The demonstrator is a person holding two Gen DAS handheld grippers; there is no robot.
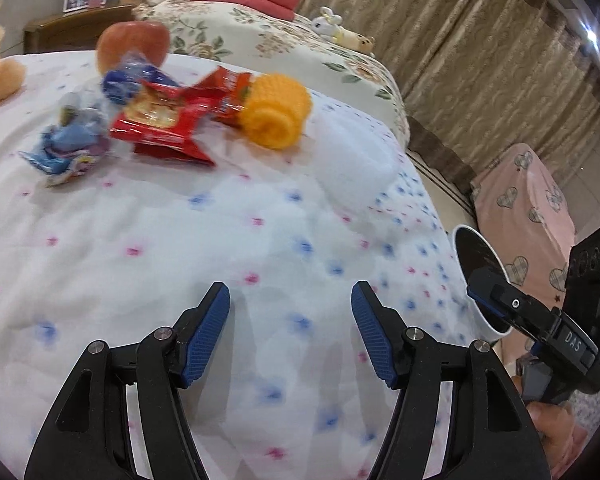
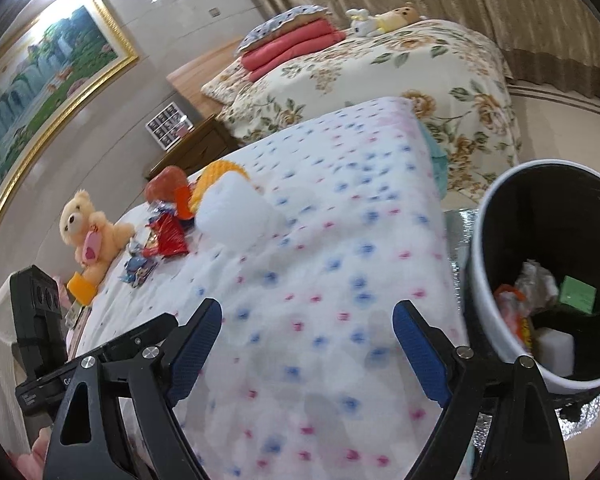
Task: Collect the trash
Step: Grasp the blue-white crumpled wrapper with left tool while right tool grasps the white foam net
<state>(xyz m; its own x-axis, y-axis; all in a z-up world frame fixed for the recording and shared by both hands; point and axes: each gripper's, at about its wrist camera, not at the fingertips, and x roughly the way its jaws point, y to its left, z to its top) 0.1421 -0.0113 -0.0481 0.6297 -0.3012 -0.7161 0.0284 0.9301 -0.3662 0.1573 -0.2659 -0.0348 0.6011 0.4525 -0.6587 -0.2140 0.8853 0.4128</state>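
Looking along the left gripper, both blue pads stand wide apart with nothing between them, above the dotted quilt. The red snack wrapper lies ahead and to the left, well apart from the fingertips, its long axis running roughly left to right across the view. A blue wrapper lies just beside it on the left, another blue wrapper behind it, and a yellow knitted toy touches its right end. The trash bin sits at the right edge of the bed.

From the right wrist view, the right gripper is likewise spread wide and empty. The same red wrapper lies far ahead to the left, beyond a white foam block. The bin stands just right of this gripper and already holds crumpled wrappers, a green card and a white block. By judgement, the left gripper is better placed for the wrappers, the right for the bin.
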